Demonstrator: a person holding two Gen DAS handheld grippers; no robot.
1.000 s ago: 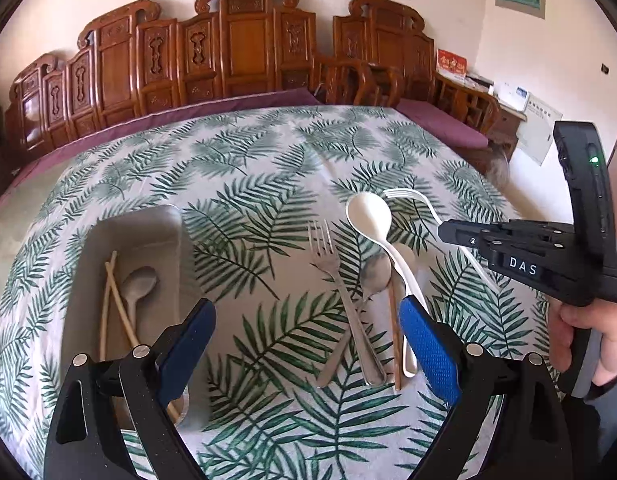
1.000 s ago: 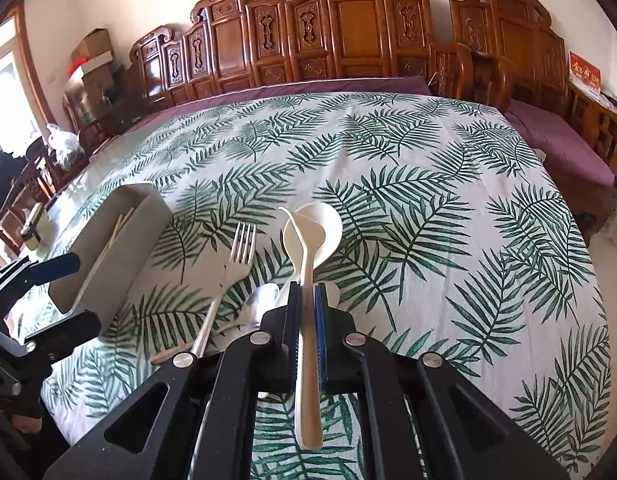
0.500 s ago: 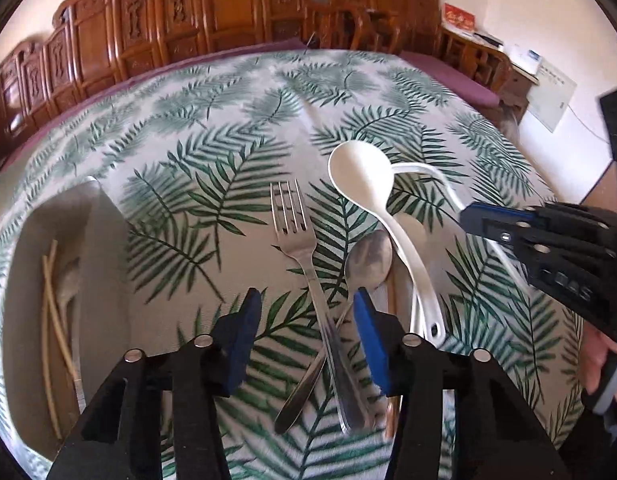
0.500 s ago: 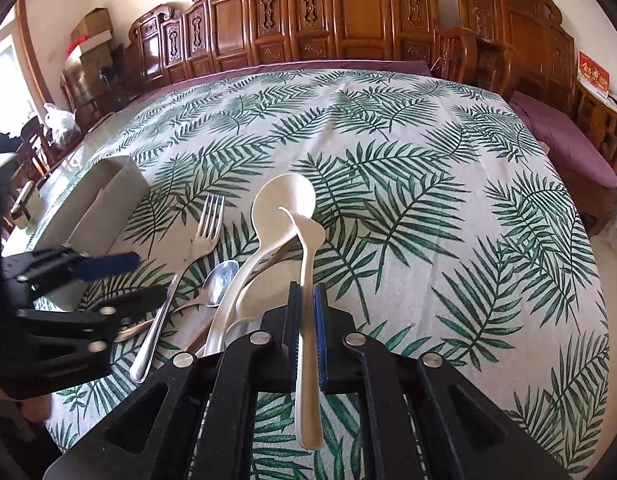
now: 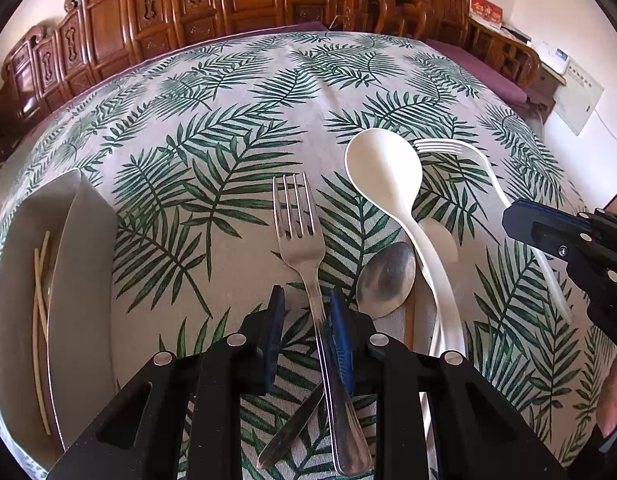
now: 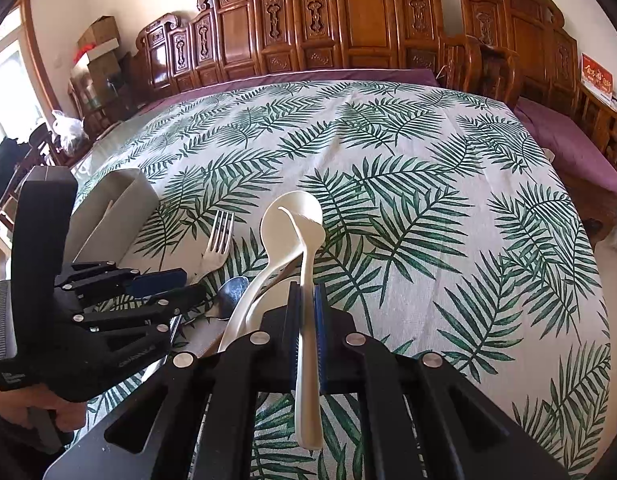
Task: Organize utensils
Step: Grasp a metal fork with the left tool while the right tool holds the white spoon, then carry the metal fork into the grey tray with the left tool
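Note:
A metal fork lies on the leaf-print tablecloth, its handle between the blue pads of my left gripper, whose jaws are narrowed around it with a small gap on the left side. A metal spoon and a large white plastic spoon lie just right of it. My right gripper is shut on a white plastic fork, held edge-on above the table; it also shows in the left wrist view. A grey utensil tray stands at the left.
The tray holds pale chopsticks. A wooden stick lies under the white spoon's handle. Carved wooden chairs line the far side of the table. The left gripper body sits close beside the right one.
My left gripper has dropped down and forward over the metal fork and narrowed its jaws around the handle. My right gripper keeps the white fork and has come a little closer.

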